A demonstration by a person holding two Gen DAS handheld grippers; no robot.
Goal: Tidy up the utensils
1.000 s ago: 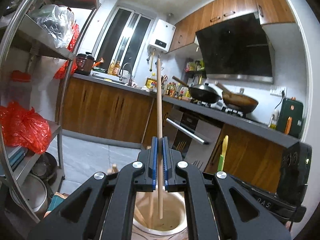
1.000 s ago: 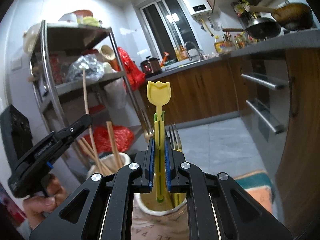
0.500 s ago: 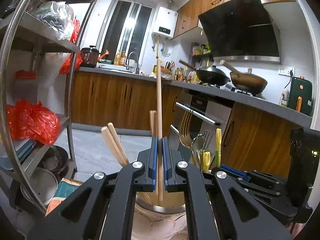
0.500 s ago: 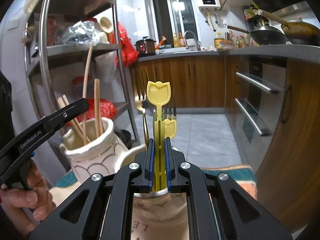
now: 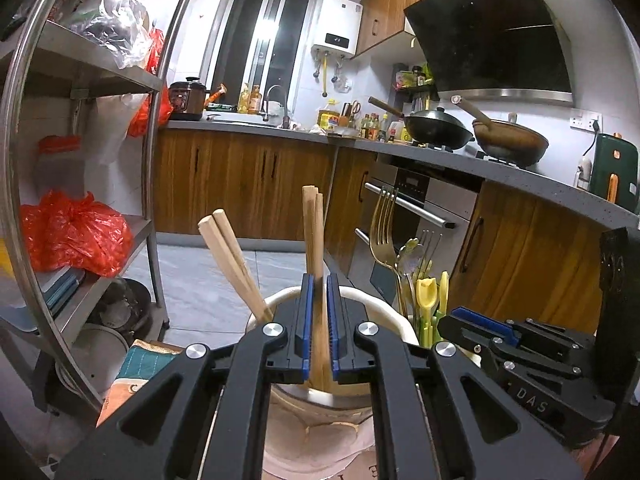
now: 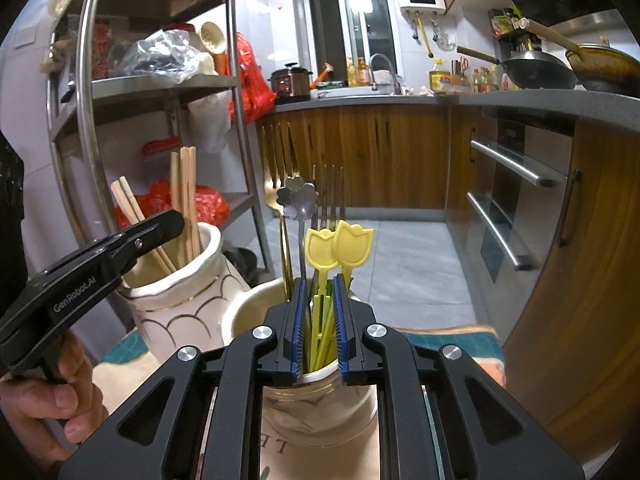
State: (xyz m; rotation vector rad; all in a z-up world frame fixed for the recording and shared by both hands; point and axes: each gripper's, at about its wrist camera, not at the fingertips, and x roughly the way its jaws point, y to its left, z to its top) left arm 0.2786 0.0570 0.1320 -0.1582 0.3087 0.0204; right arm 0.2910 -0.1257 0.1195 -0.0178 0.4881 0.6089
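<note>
My left gripper [image 5: 317, 286] is slightly open over a white scalloped vase [image 6: 188, 300]; wooden chopsticks [image 5: 314, 240] stand loose in the vase between its jaws. A second pair of chopsticks [image 5: 232, 256] leans left. My right gripper [image 6: 317, 286] is open over a cream jar [image 6: 248, 316] that holds yellow tulip-topped picks [image 6: 340, 246], a gold fork [image 6: 276, 176], a steel fork and a flower-handled spoon [image 6: 298, 196]. The picks stand free between its jaws. The right gripper also shows in the left wrist view [image 5: 472, 320], and the left gripper in the right wrist view [image 6: 160, 228].
A steel shelf rack [image 5: 152, 184] with red bags [image 5: 76, 232] stands at the left. Wooden cabinets and an oven [image 6: 516, 200] run along the right under a grey counter with woks [image 5: 436, 130]. A teal patterned cloth [image 5: 144, 360] lies under the two containers.
Both grippers came down to the container rims and opened. The long chopstick dropped into the vase and the yellow tulip pick dropped into the jar.
</note>
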